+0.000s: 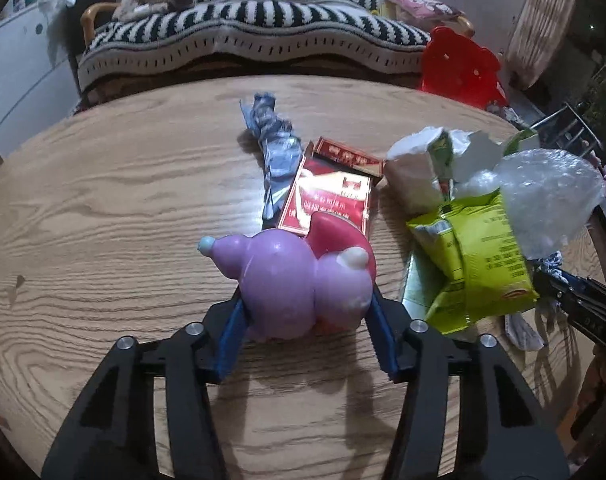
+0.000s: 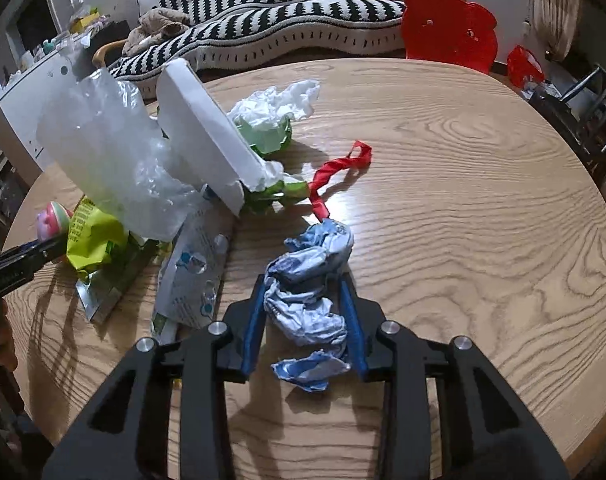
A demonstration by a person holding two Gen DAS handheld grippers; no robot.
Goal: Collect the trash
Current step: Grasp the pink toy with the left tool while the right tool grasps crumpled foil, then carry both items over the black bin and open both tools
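Note:
My left gripper [image 1: 305,300] is shut on a purple and red plastic toy [image 1: 299,276], held just above the round wooden table [image 1: 103,208]. My right gripper [image 2: 305,300] is shut on a crumpled blue and white wrapper [image 2: 309,288]. A trash pile lies between them: a yellow-green snack bag [image 1: 475,264], clear plastic [image 1: 551,196], a white torn box [image 2: 207,136], white tissue [image 2: 279,102], a red ribbon [image 2: 335,172]. A red carton [image 1: 331,196] and a twisted silver-blue wrapper [image 1: 275,144] lie ahead of the left gripper.
A black and white striped sofa [image 1: 255,28] stands behind the table. A red plastic stool [image 2: 451,32] stands at the far right edge. A white cabinet [image 1: 19,76] is at the left. A dark metal chair [image 2: 583,108] is at the right.

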